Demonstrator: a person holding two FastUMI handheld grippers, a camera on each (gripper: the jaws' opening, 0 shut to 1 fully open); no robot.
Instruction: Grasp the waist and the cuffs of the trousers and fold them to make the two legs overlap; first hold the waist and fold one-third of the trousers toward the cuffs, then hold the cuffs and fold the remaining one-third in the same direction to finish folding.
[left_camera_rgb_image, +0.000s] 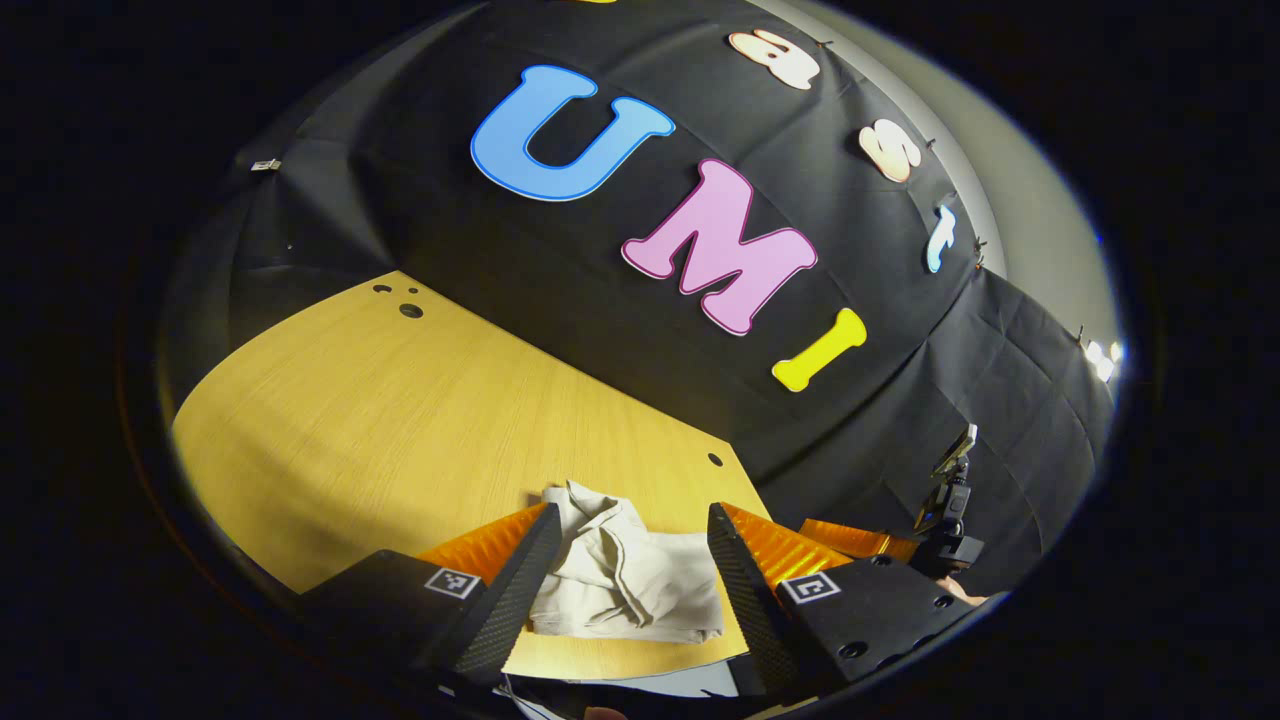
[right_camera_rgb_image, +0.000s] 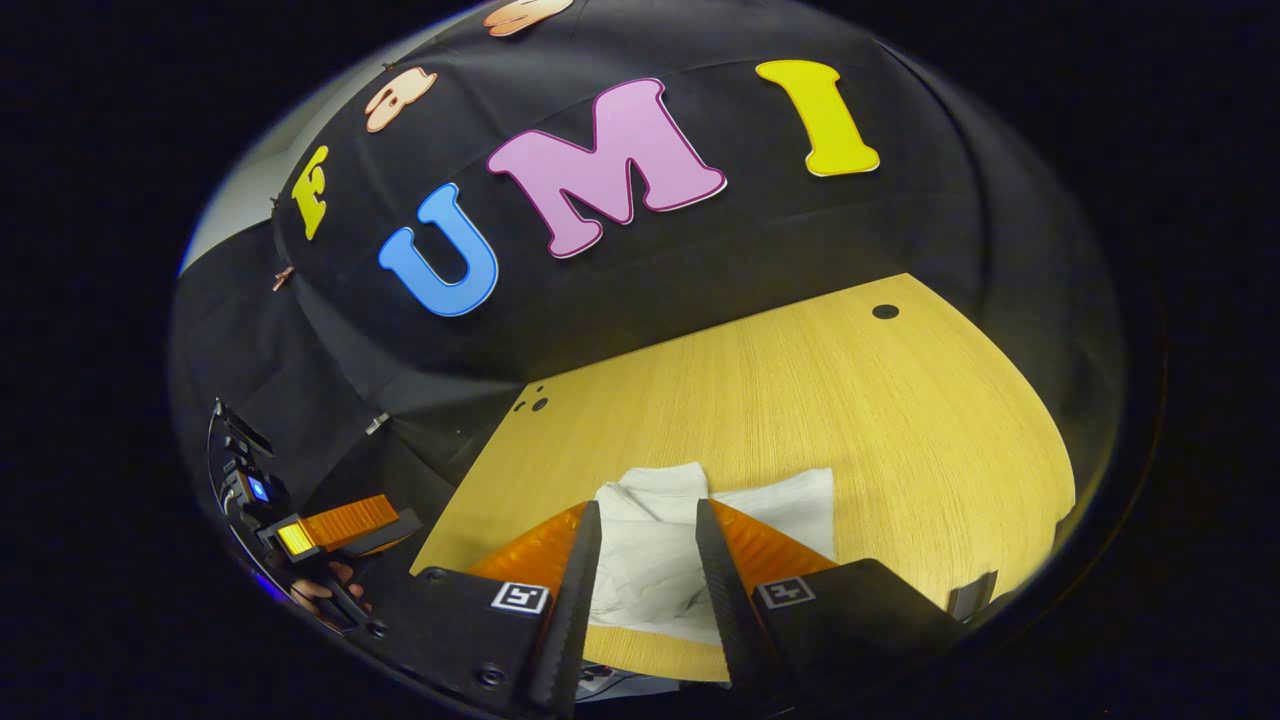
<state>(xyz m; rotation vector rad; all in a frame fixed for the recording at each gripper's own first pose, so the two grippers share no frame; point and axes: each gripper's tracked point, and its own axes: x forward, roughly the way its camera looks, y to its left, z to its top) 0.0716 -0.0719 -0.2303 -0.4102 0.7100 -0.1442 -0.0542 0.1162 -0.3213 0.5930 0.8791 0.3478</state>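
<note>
trousers (left_camera_rgb_image: 625, 580) bunched on wooden table (left_camera_rgb_image: 380, 420)

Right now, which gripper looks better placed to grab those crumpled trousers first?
Probably the right gripper: open, its fingers closely bracket the trousers. The left gripper is open wider around them.

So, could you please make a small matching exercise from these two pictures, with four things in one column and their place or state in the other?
Things:
1. trousers
2. table
3. left gripper
4. right gripper

Place or state:
A. open, fingers set wide apart above the cloth
B. pale, lying bunched near the table's front edge
C. light wood with small dark holes
D. open, fingers closer together, cloth seen between them

Pairs: 1-B, 2-C, 3-A, 4-D
</note>
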